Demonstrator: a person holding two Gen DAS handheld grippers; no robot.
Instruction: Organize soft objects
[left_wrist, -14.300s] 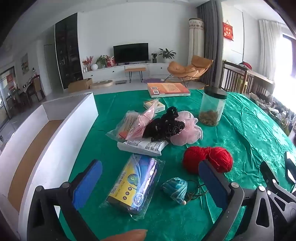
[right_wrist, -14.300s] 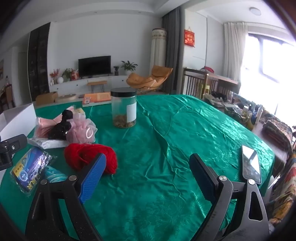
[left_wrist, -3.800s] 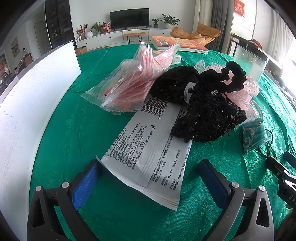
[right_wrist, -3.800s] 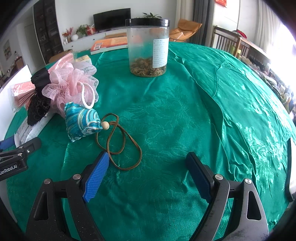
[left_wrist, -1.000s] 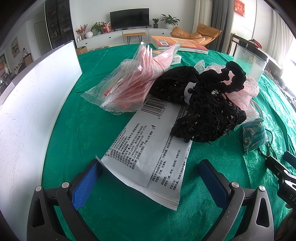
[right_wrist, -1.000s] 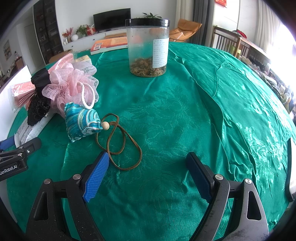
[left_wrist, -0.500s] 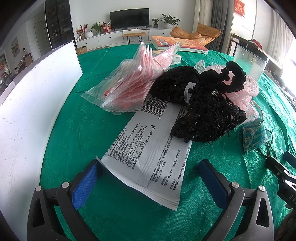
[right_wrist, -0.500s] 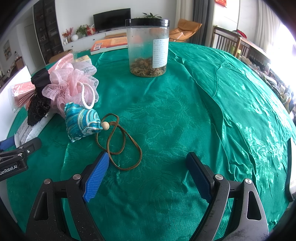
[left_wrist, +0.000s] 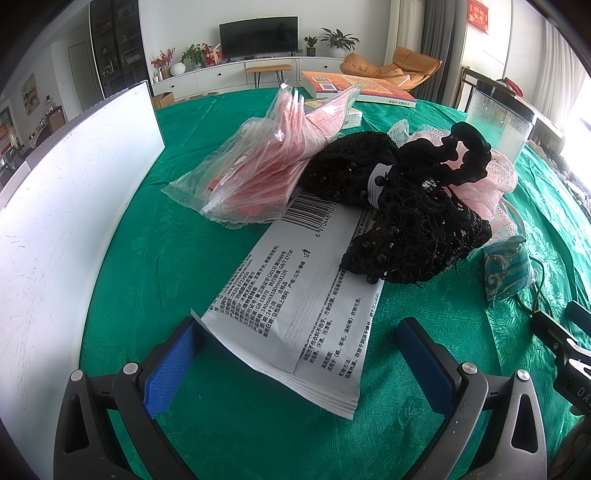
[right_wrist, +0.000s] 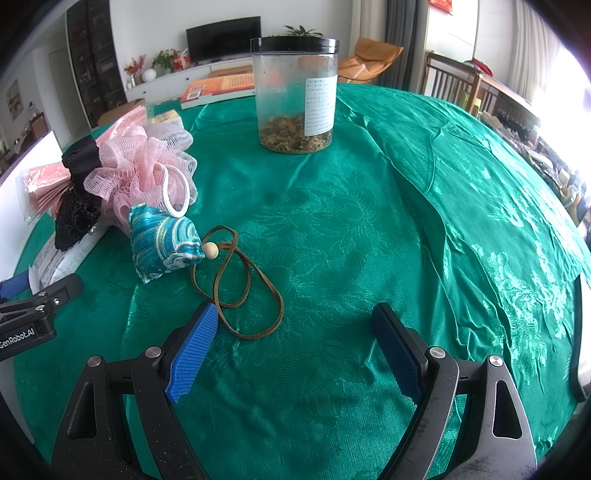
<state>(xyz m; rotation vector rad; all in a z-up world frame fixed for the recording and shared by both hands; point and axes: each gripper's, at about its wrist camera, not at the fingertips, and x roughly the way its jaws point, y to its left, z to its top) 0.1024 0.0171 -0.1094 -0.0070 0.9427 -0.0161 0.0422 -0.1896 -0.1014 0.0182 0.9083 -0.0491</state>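
My left gripper (left_wrist: 295, 354) is open, its fingers on either side of the near end of a white printed packet (left_wrist: 295, 306) lying flat on the green cloth. A black lace scrunchie (left_wrist: 406, 221) rests on the packet's far end, with a pink mesh pouf (left_wrist: 495, 173) behind it and a clear bag of pink sheets (left_wrist: 266, 166) to the left. My right gripper (right_wrist: 291, 332) is open and empty above the cloth. Ahead and left of it lie a teal brocade pouch (right_wrist: 162, 243) and its brown cord loop (right_wrist: 240, 280). The pouf (right_wrist: 144, 166) also shows there.
A white box wall (left_wrist: 66, 206) stands along the left. A clear jar with a black lid (right_wrist: 295, 96) stands at the back of the green-clothed table (right_wrist: 406, 221). An orange book (left_wrist: 362, 86) lies at the far edge. The left gripper's body (right_wrist: 33, 314) shows at the right view's left edge.
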